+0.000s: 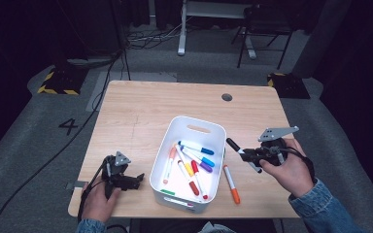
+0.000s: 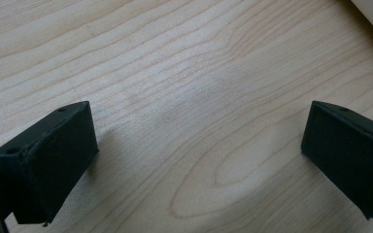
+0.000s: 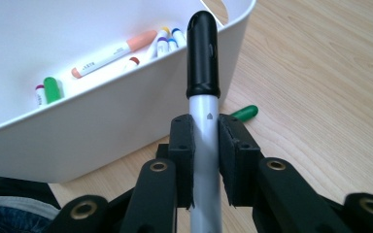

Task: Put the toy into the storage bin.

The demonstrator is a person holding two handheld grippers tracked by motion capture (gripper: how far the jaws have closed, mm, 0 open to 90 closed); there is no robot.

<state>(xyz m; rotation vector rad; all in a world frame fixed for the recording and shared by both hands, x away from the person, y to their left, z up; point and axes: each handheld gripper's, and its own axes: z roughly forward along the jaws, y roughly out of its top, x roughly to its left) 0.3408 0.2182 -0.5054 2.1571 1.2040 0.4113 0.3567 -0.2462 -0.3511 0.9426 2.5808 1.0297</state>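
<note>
High view: several markers lie in the white bin (image 1: 209, 127); right gripper (image 1: 246, 154) clamps a black marker (image 1: 233, 145); orange marker (image 1: 231, 184) waits at five o'clock; left gripper (image 1: 137, 178) gapes, empty.

White bin (image 1: 209, 127) mid-counter (image 1: 136, 111). Inside it: blue, purple, red, yellow, orange markers. Just right of bin: orange-capped marker (image 1: 231, 184) lying on counter. Behind bin, far edge: grommet hole (image 1: 227, 97). Beyond that: chair (image 1: 264, 29) on floor.

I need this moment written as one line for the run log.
right hand-held gripper: shut on black-capped marker | left hand-held gripper: open, nothing held | white bin: holds markers | orange marker: on table
</note>
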